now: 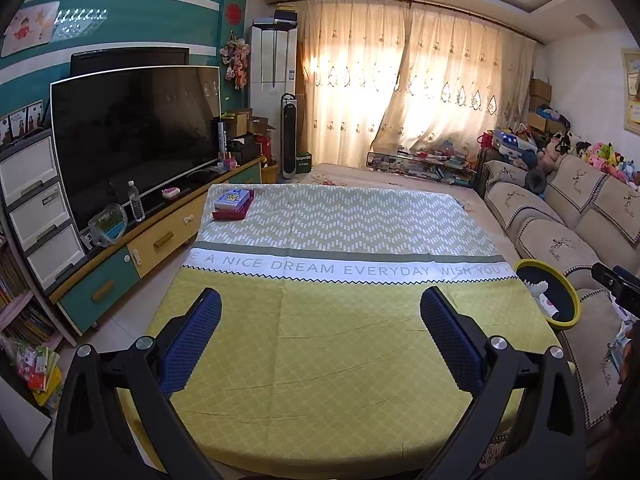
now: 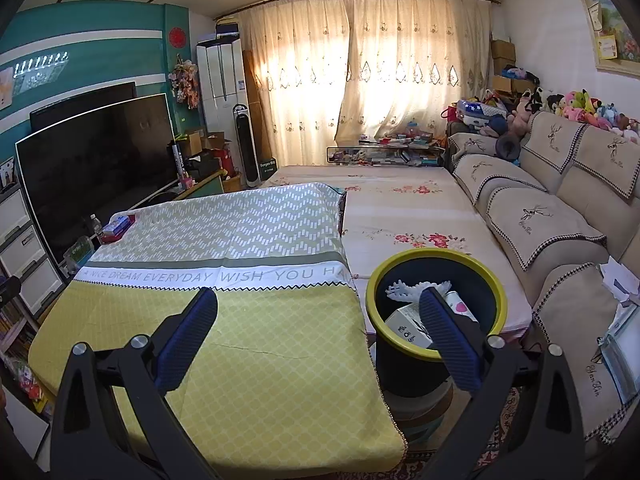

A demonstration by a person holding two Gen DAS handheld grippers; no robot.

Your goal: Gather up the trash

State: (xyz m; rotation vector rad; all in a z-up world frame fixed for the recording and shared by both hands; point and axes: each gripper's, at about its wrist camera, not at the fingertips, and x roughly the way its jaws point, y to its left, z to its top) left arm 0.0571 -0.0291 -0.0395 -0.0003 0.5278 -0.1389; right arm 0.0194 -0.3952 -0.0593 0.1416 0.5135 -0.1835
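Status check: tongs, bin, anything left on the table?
Both tongs, left and right, open, empty. Bin beside table, already holding trash. Tablecloth bare near; only books at far corner.

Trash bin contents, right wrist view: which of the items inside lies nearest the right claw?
The white carton printed with dark marks, lying against the near rim of the trash bin, beside the right claw's right finger. The white frilly piece and pink-spotted wrapper lie farther back.
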